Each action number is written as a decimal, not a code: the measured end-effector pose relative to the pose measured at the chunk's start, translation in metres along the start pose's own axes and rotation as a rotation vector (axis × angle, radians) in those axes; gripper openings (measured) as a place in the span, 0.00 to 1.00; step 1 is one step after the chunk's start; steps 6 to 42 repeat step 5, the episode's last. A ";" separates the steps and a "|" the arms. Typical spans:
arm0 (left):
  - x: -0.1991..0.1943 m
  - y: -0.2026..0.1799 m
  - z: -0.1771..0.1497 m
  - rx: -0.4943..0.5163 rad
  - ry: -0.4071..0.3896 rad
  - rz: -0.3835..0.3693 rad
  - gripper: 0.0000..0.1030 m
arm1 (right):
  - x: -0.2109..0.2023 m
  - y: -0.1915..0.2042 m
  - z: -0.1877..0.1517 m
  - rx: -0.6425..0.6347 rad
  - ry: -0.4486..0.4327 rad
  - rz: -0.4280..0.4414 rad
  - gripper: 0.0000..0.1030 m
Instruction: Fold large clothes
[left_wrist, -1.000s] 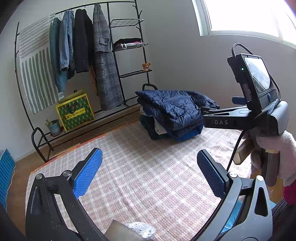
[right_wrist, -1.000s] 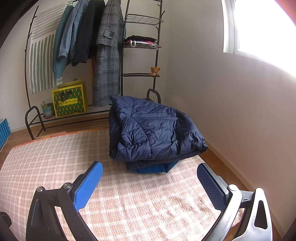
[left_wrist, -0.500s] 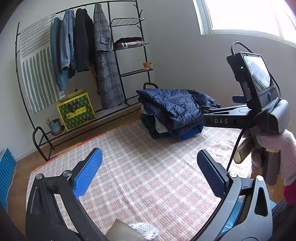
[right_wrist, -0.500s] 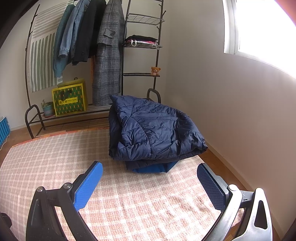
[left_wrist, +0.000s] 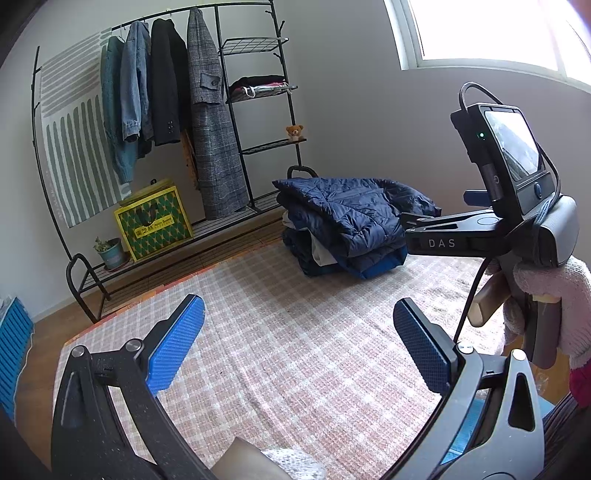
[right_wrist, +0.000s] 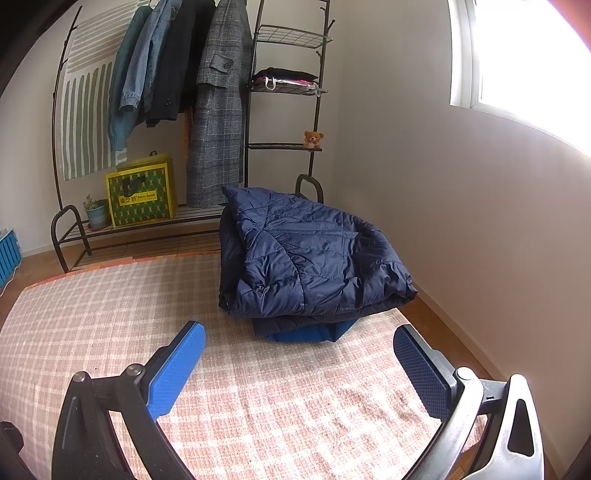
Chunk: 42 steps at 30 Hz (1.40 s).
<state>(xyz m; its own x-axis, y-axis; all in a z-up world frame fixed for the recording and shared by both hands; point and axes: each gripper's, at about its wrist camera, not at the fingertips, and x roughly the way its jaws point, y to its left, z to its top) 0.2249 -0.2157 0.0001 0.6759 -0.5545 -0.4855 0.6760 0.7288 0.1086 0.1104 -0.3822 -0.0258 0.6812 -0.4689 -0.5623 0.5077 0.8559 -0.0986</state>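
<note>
Left gripper (left_wrist: 295, 345) and right gripper (right_wrist: 297, 363): fingers wide, nothing held; folded jacket (right_wrist: 306, 262) stacked ahead of both; judged between garments, a fresh one to be fetched.

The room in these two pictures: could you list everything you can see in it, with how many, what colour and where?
Puffer jacket: one, navy, folded on top of a pile of clothes at the rug's far edge.
Rug: one, pink-and-white check, on the floor.
Clothes rack: one, black metal, against the far wall.
Hanging coats: four, teal, denim, black, grey plaid, on the rack.
Gift bag: one, yellow and green, on the rack's bottom shelf.
Potted plant: one, blue-grey pot, left of the bag.
Teddy bear: one, brown, on a rack shelf.
Left tongs: blue pads, open, empty.
Right tongs: blue pads, open, empty.
</note>
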 end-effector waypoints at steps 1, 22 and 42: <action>0.000 -0.002 0.000 0.002 -0.001 -0.003 1.00 | 0.000 0.000 0.001 0.001 0.000 0.001 1.00; -0.002 -0.001 -0.001 0.010 -0.018 0.019 1.00 | 0.001 0.000 0.001 0.004 0.000 0.001 1.00; -0.002 -0.001 -0.001 0.010 -0.018 0.019 1.00 | 0.001 0.000 0.001 0.004 0.000 0.001 1.00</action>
